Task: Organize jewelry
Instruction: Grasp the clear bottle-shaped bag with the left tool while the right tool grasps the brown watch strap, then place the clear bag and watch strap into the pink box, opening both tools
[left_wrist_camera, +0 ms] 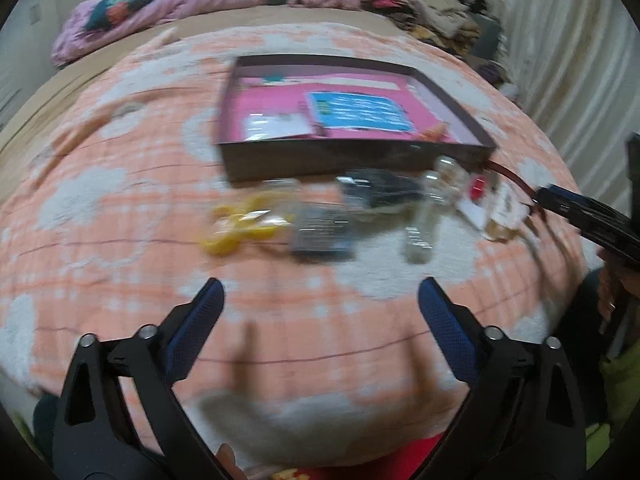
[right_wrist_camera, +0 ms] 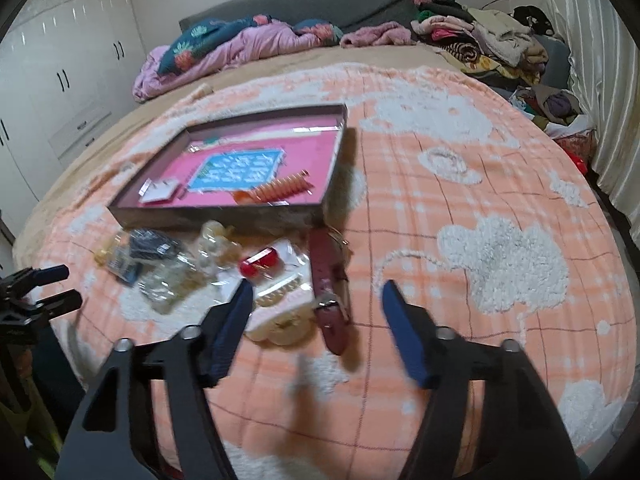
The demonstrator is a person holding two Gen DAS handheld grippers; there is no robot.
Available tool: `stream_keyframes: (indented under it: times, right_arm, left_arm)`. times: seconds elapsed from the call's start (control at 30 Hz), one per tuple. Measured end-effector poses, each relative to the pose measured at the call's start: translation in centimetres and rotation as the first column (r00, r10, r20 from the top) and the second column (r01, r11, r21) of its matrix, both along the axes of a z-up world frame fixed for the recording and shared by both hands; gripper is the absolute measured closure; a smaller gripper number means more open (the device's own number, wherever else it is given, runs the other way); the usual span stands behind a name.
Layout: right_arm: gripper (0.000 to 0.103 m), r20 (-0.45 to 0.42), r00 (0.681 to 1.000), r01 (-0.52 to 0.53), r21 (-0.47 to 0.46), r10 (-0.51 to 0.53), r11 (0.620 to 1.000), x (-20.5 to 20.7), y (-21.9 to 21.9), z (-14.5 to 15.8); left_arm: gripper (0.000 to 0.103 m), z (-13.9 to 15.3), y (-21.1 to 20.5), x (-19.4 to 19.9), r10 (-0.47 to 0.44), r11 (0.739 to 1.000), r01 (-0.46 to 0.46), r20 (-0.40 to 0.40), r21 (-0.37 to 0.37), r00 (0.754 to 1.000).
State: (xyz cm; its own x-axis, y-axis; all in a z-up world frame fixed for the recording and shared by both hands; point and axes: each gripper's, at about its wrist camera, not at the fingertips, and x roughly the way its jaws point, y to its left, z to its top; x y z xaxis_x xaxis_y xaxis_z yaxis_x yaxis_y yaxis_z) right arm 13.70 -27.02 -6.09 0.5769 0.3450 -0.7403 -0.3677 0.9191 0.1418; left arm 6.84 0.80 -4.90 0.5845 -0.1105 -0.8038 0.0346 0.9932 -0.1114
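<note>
Both tongs are hanging spread wide over the bed, gripping nothing. Left tongs (left_wrist_camera: 320, 300) are hovering above the peach-and-white blanket (right_wrist_camera: 460, 208) near the bed's front edge, short of the jewelry row. Right tongs (right_wrist_camera: 318, 300) are sitting over the right end of that row, fingertips bracketing the maroon strap (right_wrist_camera: 330, 292) and a cream hair clip (right_wrist_camera: 280, 312) without touching either.

Jewelry is lying loose on the blanket in a line just in front of the shallow box (right_wrist_camera: 224, 216): yellow piece (left_wrist_camera: 236, 228) at the left end, then dark packets (left_wrist_camera: 348, 208), clear bags (left_wrist_camera: 424, 216), a red piece (right_wrist_camera: 260, 262), strap at the right end beside the box's front right corner. The left view is blurring, so the small items are hard to tell apart.

Box is lying open, pink lining, with a blue card (right_wrist_camera: 240, 170), a white card (right_wrist_camera: 160, 190) and an orange comb (right_wrist_camera: 280, 190) inside.

Piled bedding (right_wrist_camera: 240, 40) is lying along the bed's far edge.
</note>
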Motion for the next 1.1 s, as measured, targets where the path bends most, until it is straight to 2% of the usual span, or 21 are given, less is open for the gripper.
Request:
stream_keyframes:
  times: [0.1,0.2,0.27,0.43,0.6,0.67,0.73,0.9,1.1]
  right_arm:
    - [0.053,-0.021,1.000,-0.011,-0.010,0.010,1.000,0.6,0.0,-1.0]
    - [0.066,-0.025,1.000,-0.019,-0.016,0.019,1.000,1.2,0.0,-1.6]
    - [0.086,-0.023,0.999,-0.029,-0.029,0.028,0.999,1.4,0.0,-1.9]
    - [0.086,0.004,1.000,-0.017,-0.012,0.017,1.000,1.4,-0.6,-1.9]
    - [0.087,0.070,0.997,0.020,0.018,-0.021,1.000,0.9,-1.9,-0.5]
    - [0.087,0.083,0.996,0.035,0.035,-0.037,0.999,0.8,-2.3,-0.1]
    - [0.087,0.096,0.994,0.050,0.043,-0.054,0.998,0.7,-2.6,0.2]
    - [0.087,0.137,0.986,0.088,0.059,-0.096,0.994,0.4,-3.6,1.2]
    - [0.087,0.194,0.973,0.116,0.073,-0.129,0.991,-0.2,-4.5,2.5]
  left_arm:
    - [0.020,-0.5,-2.4,0.8,-0.068,0.998,0.068,-0.001,-0.001,0.998]
    - [0.023,-1.0,-4.8,1.9,-0.125,0.992,0.125,0.003,0.015,0.992]
    - [0.024,-1.4,-6.0,2.9,-0.143,0.989,0.143,-0.002,0.030,0.990]
    - [0.028,-2.4,-7.4,4.9,-0.154,0.984,0.155,-0.014,0.085,0.988]
    - [0.043,-4.0,-8.2,6.3,-0.154,0.981,0.159,-0.051,0.112,0.987]
    - [0.065,-4.2,-8.5,6.4,-0.159,0.977,0.164,-0.041,0.134,0.986]
    - [0.078,-4.1,-8.8,6.5,-0.166,0.973,0.169,-0.029,0.158,0.986]
    - [0.082,-3.4,-8.1,5.9,-0.167,0.980,0.167,-0.004,0.107,0.986]
    - [0.083,-0.6,-7.0,4.3,-0.153,0.987,0.150,0.072,0.051,0.986]
